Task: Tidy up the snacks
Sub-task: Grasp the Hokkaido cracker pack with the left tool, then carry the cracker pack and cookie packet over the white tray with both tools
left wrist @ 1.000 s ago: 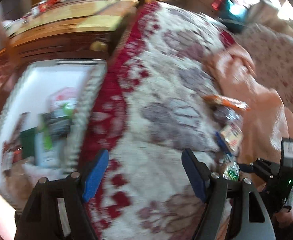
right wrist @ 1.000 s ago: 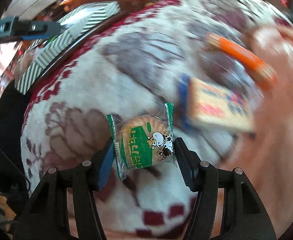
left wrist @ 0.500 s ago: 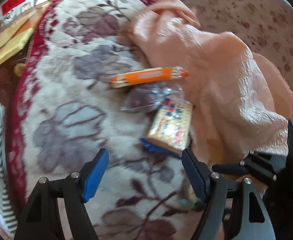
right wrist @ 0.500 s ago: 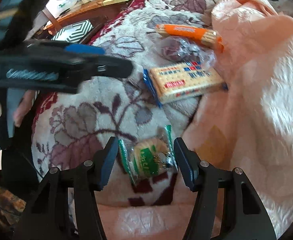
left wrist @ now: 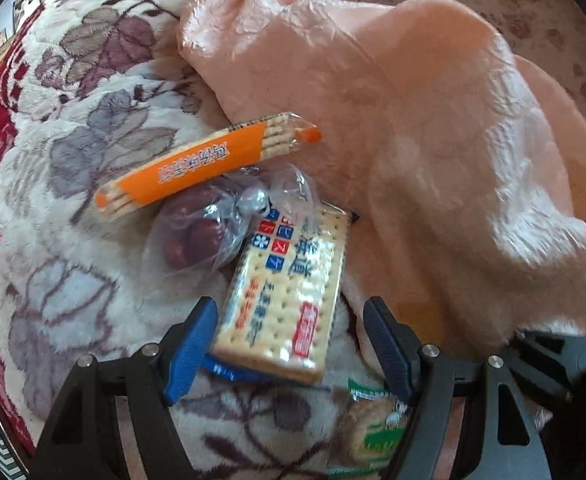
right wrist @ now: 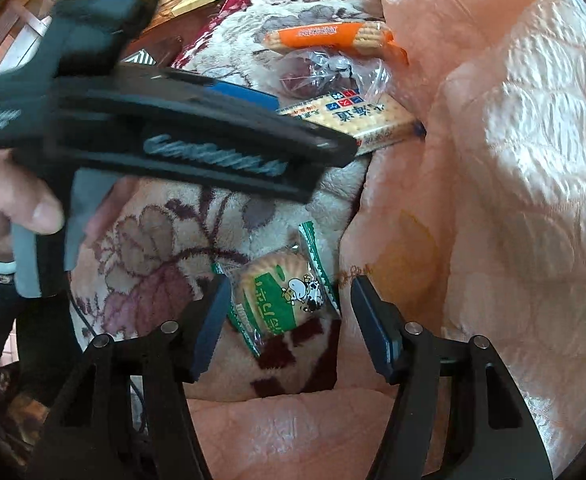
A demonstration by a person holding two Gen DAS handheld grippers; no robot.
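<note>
Partly hidden: cracker pack (right wrist: 357, 118).

Orange-sleeved biscuit stick pack (left wrist: 197, 168), cream cracker pack (left wrist: 289, 300) with red and blue squares, green-and-white cow-printed biscuit packet (right wrist: 281, 296), all on a cream blanket (left wrist: 93, 128) with mauve leaves, beside peach cloth (left wrist: 433, 128).

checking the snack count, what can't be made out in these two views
- Left wrist view: the green biscuit packet is blurred and partly behind the left tongs.
- Right wrist view: the left tongs' body covers the near end of the cracker pack.
- Both views: what the clear bag holds is unclear; only dark reddish lumps show.
- Anything under the peach cloth is hidden.
</note>
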